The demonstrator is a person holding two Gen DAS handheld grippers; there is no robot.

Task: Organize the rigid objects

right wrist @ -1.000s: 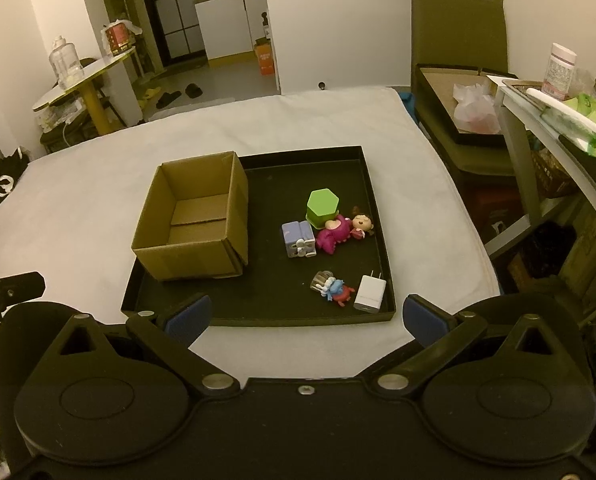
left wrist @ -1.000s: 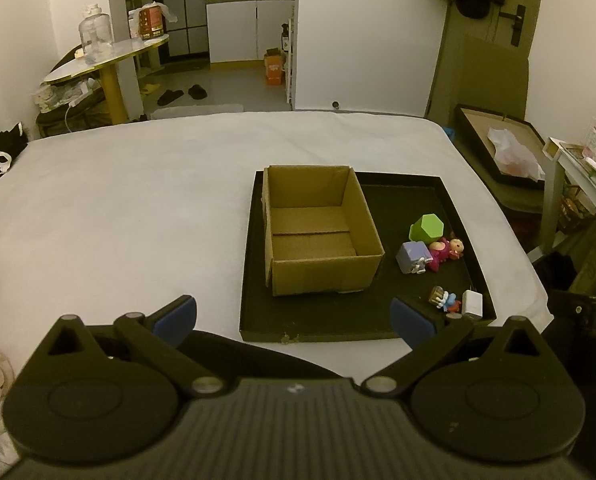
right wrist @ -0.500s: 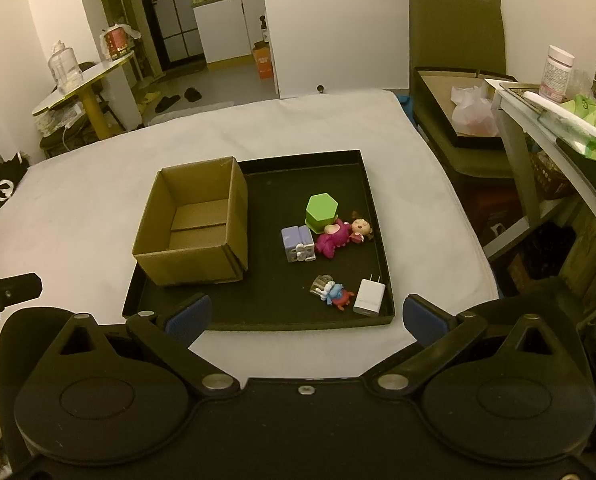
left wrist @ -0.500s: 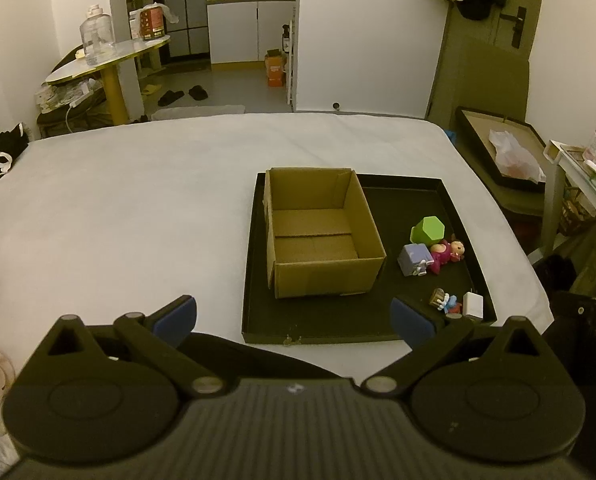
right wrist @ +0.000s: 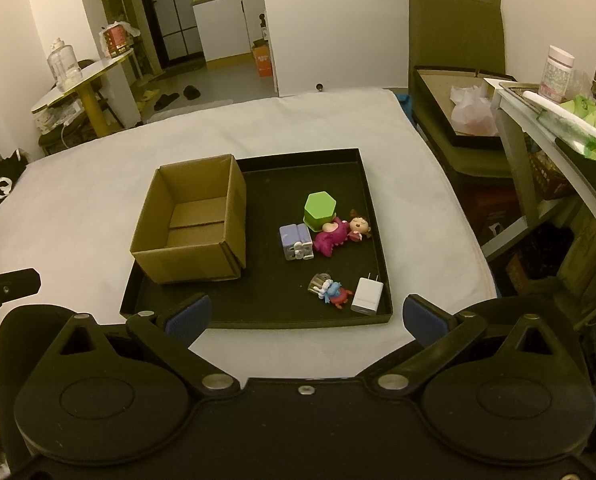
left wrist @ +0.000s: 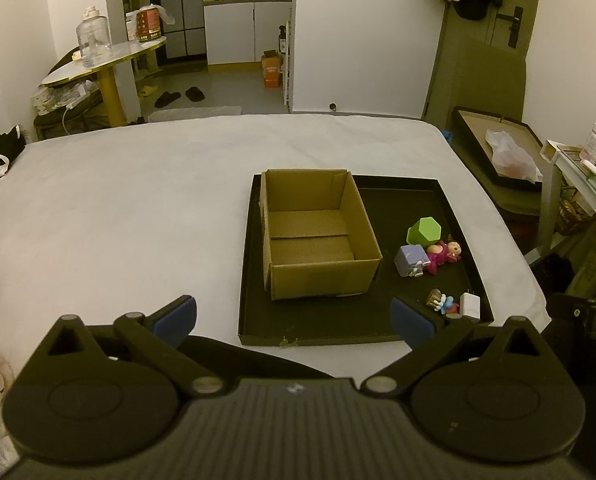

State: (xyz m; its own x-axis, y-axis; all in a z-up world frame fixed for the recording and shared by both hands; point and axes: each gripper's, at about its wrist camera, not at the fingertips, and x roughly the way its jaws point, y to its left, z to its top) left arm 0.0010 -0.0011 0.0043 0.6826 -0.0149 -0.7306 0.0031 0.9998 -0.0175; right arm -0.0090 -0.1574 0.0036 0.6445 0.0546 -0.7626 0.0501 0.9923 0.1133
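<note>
A black tray (right wrist: 258, 316) lies on the white bed and holds an empty open cardboard box (right wrist: 194, 220) on its left. To the box's right lie a green hexagonal block (right wrist: 319, 208), a purple cube (right wrist: 296, 242), a pink doll (right wrist: 339, 234), a small blue-and-red figure (right wrist: 329, 290) and a white charger (right wrist: 367, 296). The same tray (left wrist: 317, 332), box (left wrist: 317, 236) and green block (left wrist: 423, 230) show in the left wrist view. My left gripper (left wrist: 294, 316) and right gripper (right wrist: 305, 318) are both open and empty, held above the tray's near edge.
The white bed (left wrist: 118, 208) spreads wide to the left of the tray. A shelf with a bottle and bags (right wrist: 557, 92) stands off the bed's right side. A round side table (left wrist: 102, 60) stands at the far left.
Both grippers have drifted slightly back and up from the tray, so the tray and box sit a little lower and smaller in view. Nothing on the tray has moved.
</note>
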